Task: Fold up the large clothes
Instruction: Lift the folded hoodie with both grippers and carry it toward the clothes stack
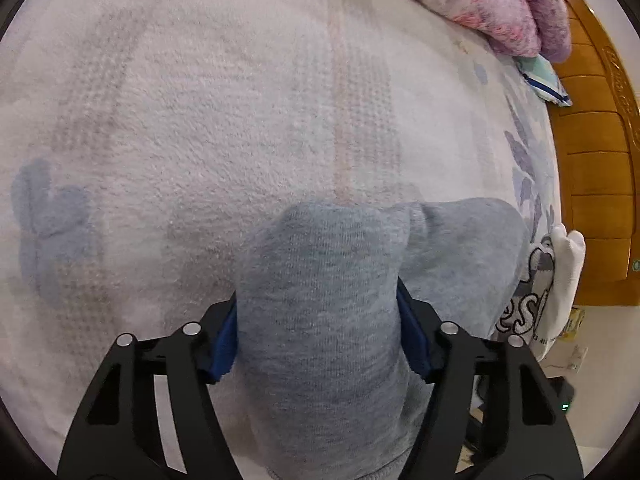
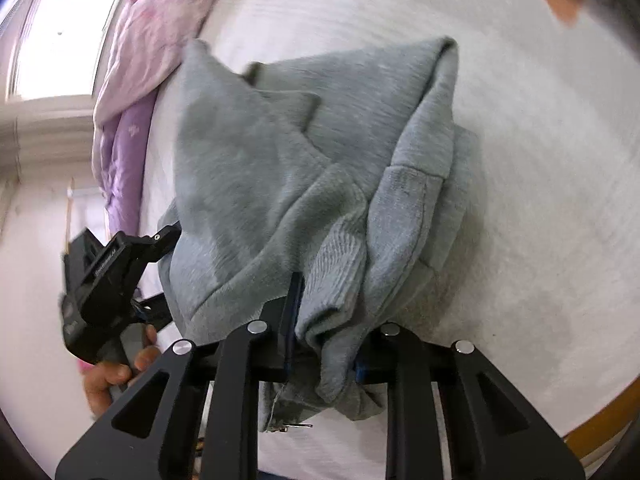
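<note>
Left wrist view: left gripper (image 1: 318,332) clamped on a thick bunch of the grey sweatshirt (image 1: 320,320); blue pads (image 1: 224,344) press into the fabric from both sides. Fabric bulges up between the fingers and fills the near centre of the frame. A second grey fold lies to the right of the bunch. Below and beyond it, a white fleece blanket (image 1: 200,120) with faint grey and pink stripes covers the bed. Far right: pink and purple quilt (image 1: 500,4) heaped at the far edge. A white printed garment (image 1: 560,280) hangs over the bed's right edge, beside an orange wooden bed frame (image 1: 592,160).

Right wrist view (motion-blurred): right gripper (image 2: 322,344) closed on the ribbed hem of the grey sweatshirt (image 2: 300,160), fabric pinched between the fingers. The sweatshirt spreads away from the claw over the white blanket (image 2: 540,160), crumpled, with a seamed panel showing right of centre. Near left: left gripper (image 2: 108,280) in a bare hand (image 2: 108,376), touching the sweatshirt's left edge. Far left: pink and purple quilt (image 2: 152,40), window (image 2: 64,32) behind.
</note>
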Action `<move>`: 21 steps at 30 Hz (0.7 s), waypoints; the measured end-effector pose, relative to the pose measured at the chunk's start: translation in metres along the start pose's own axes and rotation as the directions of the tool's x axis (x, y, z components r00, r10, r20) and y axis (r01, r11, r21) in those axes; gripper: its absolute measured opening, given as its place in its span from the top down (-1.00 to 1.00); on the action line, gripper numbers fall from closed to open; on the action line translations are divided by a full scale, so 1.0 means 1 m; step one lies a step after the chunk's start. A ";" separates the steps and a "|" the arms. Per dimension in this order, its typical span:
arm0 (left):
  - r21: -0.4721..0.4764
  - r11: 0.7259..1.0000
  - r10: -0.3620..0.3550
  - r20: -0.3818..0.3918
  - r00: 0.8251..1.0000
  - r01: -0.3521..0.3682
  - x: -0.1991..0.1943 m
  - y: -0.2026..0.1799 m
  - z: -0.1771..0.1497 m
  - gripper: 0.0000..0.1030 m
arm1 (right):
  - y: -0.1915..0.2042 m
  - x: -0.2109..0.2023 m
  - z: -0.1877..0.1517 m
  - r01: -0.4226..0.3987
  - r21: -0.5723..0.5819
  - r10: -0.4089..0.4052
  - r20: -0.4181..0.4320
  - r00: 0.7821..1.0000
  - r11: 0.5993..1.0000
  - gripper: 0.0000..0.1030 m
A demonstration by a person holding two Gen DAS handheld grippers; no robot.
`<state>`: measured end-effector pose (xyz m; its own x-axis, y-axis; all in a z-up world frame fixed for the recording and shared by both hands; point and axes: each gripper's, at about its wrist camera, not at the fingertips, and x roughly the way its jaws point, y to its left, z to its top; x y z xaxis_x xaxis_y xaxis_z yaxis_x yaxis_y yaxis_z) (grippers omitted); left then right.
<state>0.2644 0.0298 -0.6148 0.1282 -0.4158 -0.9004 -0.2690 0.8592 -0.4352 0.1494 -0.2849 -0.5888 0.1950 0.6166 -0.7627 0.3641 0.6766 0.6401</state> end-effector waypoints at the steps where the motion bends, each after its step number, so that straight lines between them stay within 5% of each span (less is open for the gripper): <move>1: 0.015 1.000 -0.001 0.023 1.000 0.000 -0.009 -0.005 -0.002 -0.25 | 0.006 -0.004 0.001 0.003 -0.016 -0.003 0.008 1.000 1.000 0.65; 11: 0.117 0.985 -0.144 0.195 0.970 0.123 -0.099 -0.084 -0.022 -0.22 | 0.034 -0.094 0.019 -0.025 -0.186 0.050 0.134 0.990 0.982 0.65; 21: 0.241 0.927 -0.355 0.317 0.880 0.287 -0.110 -0.278 -0.050 -0.22 | -0.002 -0.264 0.113 -0.033 -0.308 0.131 0.303 0.944 0.951 0.65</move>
<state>0.2775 -0.1781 -0.3946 0.5107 -0.5761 -0.6381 0.0179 0.7492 -0.6621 0.1996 -0.4949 -0.3991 0.5072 0.5487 -0.6646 0.0593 0.7471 0.6621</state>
